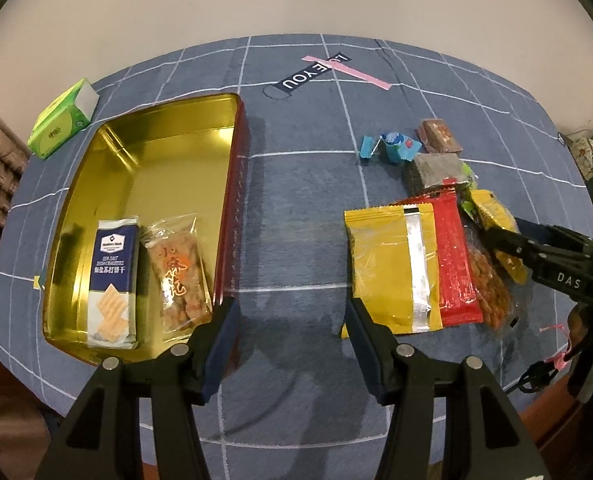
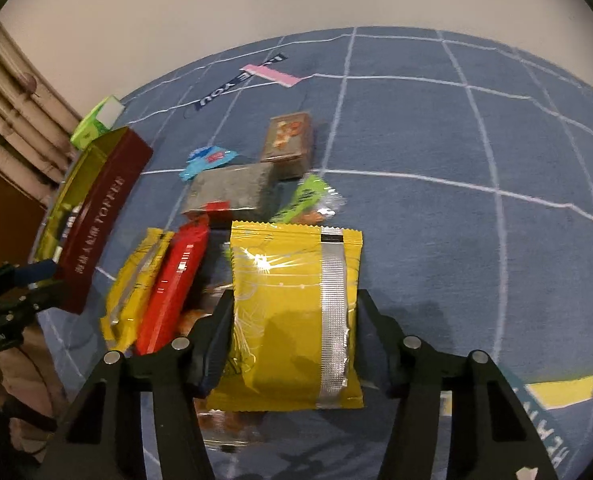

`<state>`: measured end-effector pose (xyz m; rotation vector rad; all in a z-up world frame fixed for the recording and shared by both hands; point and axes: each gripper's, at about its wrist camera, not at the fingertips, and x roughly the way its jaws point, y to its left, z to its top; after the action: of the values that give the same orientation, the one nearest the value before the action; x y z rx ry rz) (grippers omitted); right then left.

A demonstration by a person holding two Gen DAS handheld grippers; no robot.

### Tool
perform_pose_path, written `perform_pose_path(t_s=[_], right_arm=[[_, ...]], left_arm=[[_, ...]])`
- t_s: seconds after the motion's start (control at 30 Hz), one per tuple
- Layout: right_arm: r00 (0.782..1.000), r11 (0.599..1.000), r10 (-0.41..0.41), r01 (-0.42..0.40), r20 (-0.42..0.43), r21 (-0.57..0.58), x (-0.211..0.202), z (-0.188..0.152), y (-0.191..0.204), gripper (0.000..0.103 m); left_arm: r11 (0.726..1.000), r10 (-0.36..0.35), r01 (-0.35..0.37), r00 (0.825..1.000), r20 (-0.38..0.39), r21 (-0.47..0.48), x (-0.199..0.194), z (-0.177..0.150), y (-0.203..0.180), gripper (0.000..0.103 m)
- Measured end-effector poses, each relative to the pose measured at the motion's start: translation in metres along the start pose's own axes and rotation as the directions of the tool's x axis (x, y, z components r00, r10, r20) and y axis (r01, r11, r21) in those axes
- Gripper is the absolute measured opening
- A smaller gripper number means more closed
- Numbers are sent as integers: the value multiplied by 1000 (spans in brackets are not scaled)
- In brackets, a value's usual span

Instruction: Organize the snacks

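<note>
A gold-lined red tin (image 1: 152, 152) sits on the blue grid cloth and holds a blue cracker pack (image 1: 112, 280) and a clear snack bag (image 1: 178, 276). My left gripper (image 1: 292, 320) is open and empty over the cloth between the tin and the snack pile. The pile holds a yellow packet (image 1: 392, 268), a red packet (image 1: 454, 260) and smaller snacks. In the right wrist view, my right gripper (image 2: 294, 312) is shut on another yellow packet (image 2: 296, 312), held above the pile. The tin's red side (image 2: 100, 216) is at the left.
A green tissue pack (image 1: 64, 120) lies beyond the tin. A grey block (image 2: 232, 192), a brown box (image 2: 288, 140), a blue wrapper (image 2: 208, 160) and a green wrapper (image 2: 304, 200) lie beyond the pile. A black and pink label (image 1: 320, 72) lies at the far side.
</note>
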<state>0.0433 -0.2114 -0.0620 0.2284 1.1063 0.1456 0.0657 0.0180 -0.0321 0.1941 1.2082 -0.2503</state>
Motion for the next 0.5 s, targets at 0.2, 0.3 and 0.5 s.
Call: perform_pose_path(t_s=[0.2, 0.3, 0.5], right_arm=[[990, 989, -139, 141, 30, -53, -3, -5, -11, 54], [981, 979, -186, 190, 51, -76, -4, -11, -13, 54], [969, 972, -231, 234, 84, -35, -9, -19, -22, 53]], left_arm=[[1000, -7, 7, 1000, 7, 10, 2, 5, -7, 56], [1000, -21, 21, 1000, 10, 15, 4, 7, -12, 56], [991, -132, 132, 991, 9, 14, 9, 12, -21, 56]])
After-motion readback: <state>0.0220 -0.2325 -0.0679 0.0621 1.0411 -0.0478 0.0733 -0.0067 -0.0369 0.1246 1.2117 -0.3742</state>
